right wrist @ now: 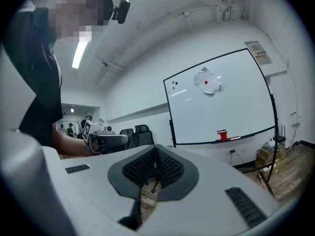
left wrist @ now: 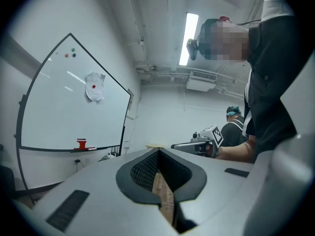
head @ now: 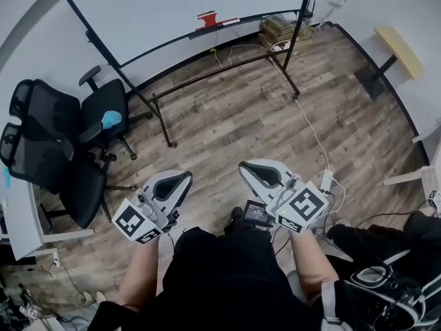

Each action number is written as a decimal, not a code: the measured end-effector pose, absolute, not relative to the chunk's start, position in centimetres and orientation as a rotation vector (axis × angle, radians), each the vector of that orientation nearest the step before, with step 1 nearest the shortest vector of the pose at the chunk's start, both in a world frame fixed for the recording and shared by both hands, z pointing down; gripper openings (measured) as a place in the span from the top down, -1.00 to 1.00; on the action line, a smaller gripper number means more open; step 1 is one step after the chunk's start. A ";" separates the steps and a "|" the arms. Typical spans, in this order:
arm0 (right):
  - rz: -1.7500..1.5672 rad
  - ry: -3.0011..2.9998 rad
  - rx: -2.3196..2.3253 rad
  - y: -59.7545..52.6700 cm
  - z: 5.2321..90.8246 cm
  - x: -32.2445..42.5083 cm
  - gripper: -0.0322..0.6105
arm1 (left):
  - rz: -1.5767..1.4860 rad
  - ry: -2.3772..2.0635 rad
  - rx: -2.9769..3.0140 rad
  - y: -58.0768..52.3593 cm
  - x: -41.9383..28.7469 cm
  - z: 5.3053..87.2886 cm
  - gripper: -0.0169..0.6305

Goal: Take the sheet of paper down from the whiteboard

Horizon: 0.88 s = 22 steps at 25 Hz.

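A crumpled white sheet of paper (left wrist: 94,86) hangs high on the whiteboard (left wrist: 59,117), pinned by a red magnet (left wrist: 93,86). The right gripper view shows the same paper (right wrist: 207,81) on the whiteboard (right wrist: 226,112), far ahead. In the head view the paper is out of frame. My left gripper (head: 180,178) and right gripper (head: 249,167) are held level above the wooden floor, well short of the whiteboard (head: 179,5). Both are shut with nothing between their jaws. Each gripper view shows its own shut jaws, the left gripper (left wrist: 158,152) and the right gripper (right wrist: 154,150).
A red eraser (head: 209,19) lies on the board's tray. The stand's legs (head: 165,138) reach out over the floor, and a white cable (head: 310,126) runs across it. Two black office chairs (head: 69,136) stand left. Boxes (head: 279,27) sit behind the board, and a bag (head: 386,281) lies at the right.
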State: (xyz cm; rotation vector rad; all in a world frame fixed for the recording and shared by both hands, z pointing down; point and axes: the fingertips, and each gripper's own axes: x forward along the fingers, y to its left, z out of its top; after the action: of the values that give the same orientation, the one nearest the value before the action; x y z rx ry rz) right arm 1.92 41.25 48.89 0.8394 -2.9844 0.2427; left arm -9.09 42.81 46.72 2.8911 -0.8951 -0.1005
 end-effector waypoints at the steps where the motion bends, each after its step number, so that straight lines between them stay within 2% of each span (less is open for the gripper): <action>1: 0.246 -2.979 0.831 40.6 49.1 2.0 0.84 | -0.102 -0.896 2.885 42.1 -8.8 46.9 0.91; 8: 0.340 -2.952 0.822 36.4 51.2 1.6 0.84 | -0.088 -0.872 2.885 37.7 -8.2 47.9 0.91; 15: 0.355 -2.875 0.876 29.7 52.3 -0.8 0.84 | -0.171 -0.897 2.846 30.0 -13.0 49.3 0.91; 22: 0.370 -2.792 0.955 19.7 51.3 -4.6 0.84 | -0.270 -0.844 2.928 19.0 -16.9 46.4 0.91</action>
State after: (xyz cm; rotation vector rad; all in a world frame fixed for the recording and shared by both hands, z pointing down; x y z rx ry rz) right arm -4.65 19.67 51.30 0.9547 -2.7916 0.3697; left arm -16.91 18.98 46.38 2.9285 -0.8444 -0.2700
